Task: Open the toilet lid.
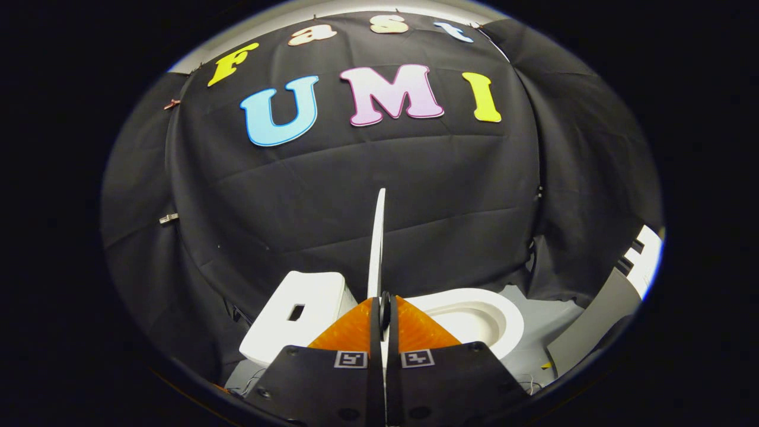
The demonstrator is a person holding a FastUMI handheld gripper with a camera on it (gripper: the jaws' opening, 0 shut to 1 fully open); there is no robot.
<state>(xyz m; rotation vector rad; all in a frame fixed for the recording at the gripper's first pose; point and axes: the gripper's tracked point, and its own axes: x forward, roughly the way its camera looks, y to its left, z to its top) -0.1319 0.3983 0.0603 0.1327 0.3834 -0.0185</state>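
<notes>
Toilet lid [377, 237] is seen edge-on, raised upright at twelve o'clock from the gripper [384, 311], whose fingers are clenched on its lower edge. The tank [296, 323] lies at ten o'clock, the open bowl [480, 314] at two o'clock. If released before it leans back past balance, the lid could slam down.
</notes>
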